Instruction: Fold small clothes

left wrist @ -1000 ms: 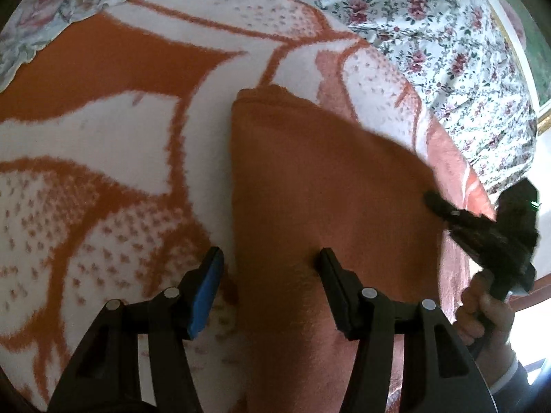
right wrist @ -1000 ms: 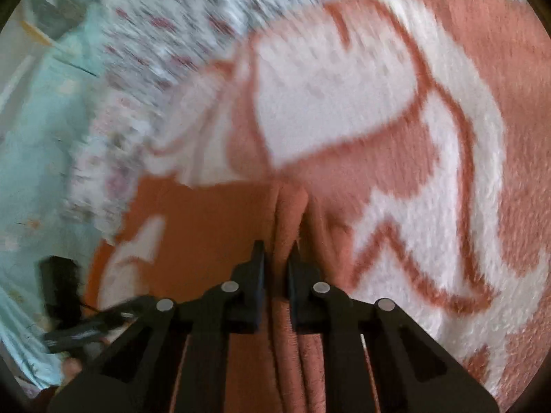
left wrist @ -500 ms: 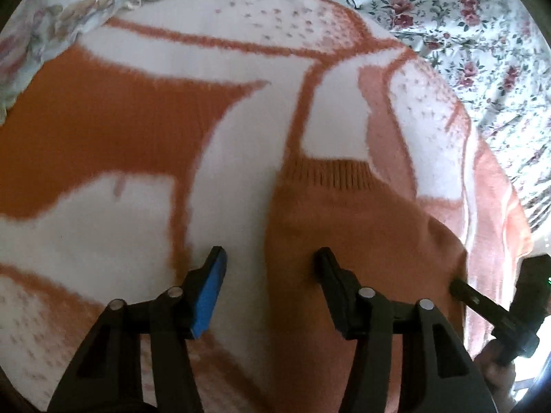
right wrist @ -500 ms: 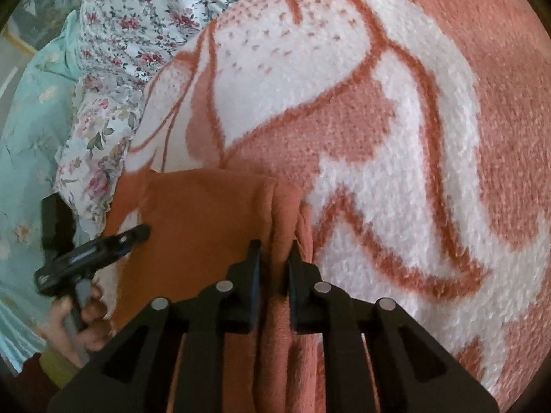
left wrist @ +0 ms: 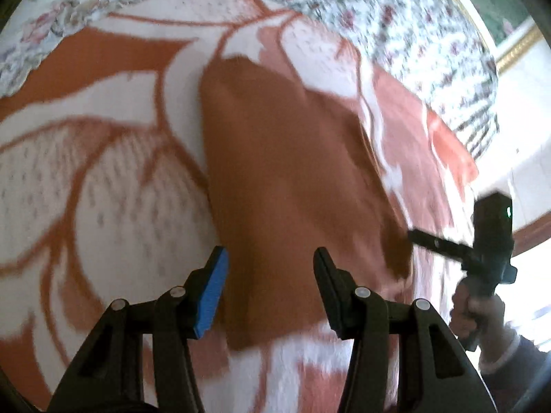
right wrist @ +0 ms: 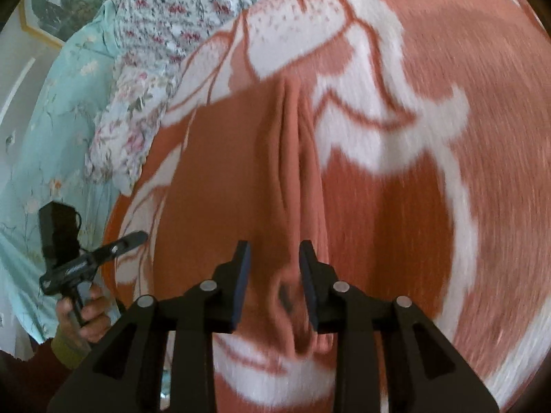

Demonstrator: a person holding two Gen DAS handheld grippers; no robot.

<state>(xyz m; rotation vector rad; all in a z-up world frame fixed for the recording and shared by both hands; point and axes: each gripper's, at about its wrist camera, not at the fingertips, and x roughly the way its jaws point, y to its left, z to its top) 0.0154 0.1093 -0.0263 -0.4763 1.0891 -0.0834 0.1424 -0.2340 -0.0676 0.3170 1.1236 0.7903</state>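
Right gripper newly parted over garment

Supporting surface: a bed covered by an orange-and-white patterned blanket, which spreads under and ahead of both grippers. A floral sheet borders the blanket's far edge. One rust-orange knit garment lies directly on the blanket, extending forward from between the left gripper's fingers. Its lengthwise ridges run ahead from between the right gripper's fingers.
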